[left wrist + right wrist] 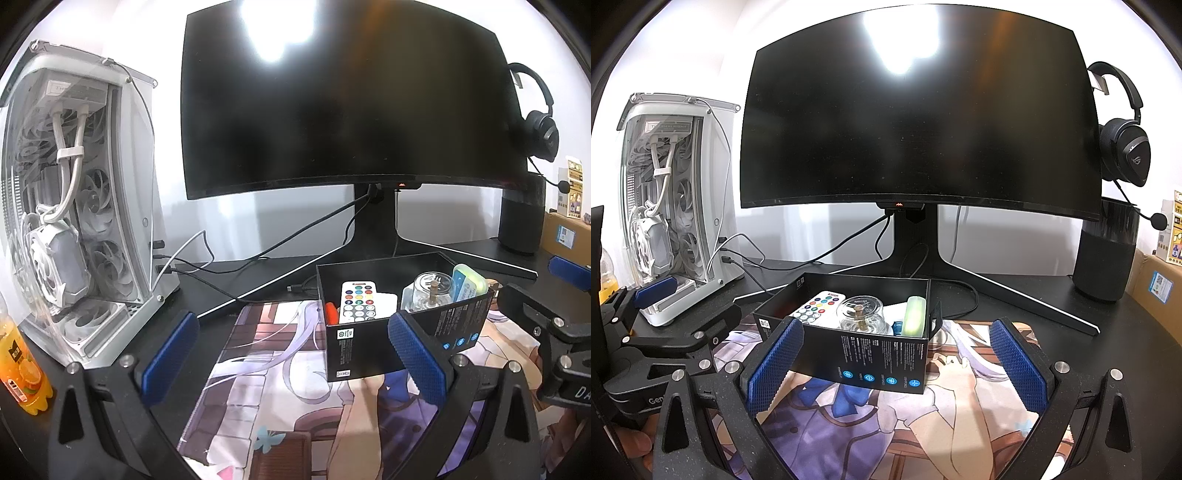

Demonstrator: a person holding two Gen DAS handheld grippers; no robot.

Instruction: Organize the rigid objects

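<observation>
Both tools are standing spread wide, pinching nothing. The left tool (pixel 291 354) is hovering low over the printed desk mat (pixel 280 398), its right pad just in front of the near wall of the black box (pixel 354 350); whether it is touching cannot be told. The right tool (pixel 897 369) is straddling the same box (pixel 871 354), its left pad overlapping the box's near-left corner, its right pad well clear over bare mat.

The box is sitting open on the mat on the dark counter (pixel 1126 332), in front of the monitor's stand. It is holding one white remote (pixel 818 306), one glass jar (pixel 862 314), one pale green case (pixel 914 315) and one orange item (pixel 331 312). Open room is lying to the box's right; a white PC case (pixel 74 221) is crowding the left edge.
</observation>
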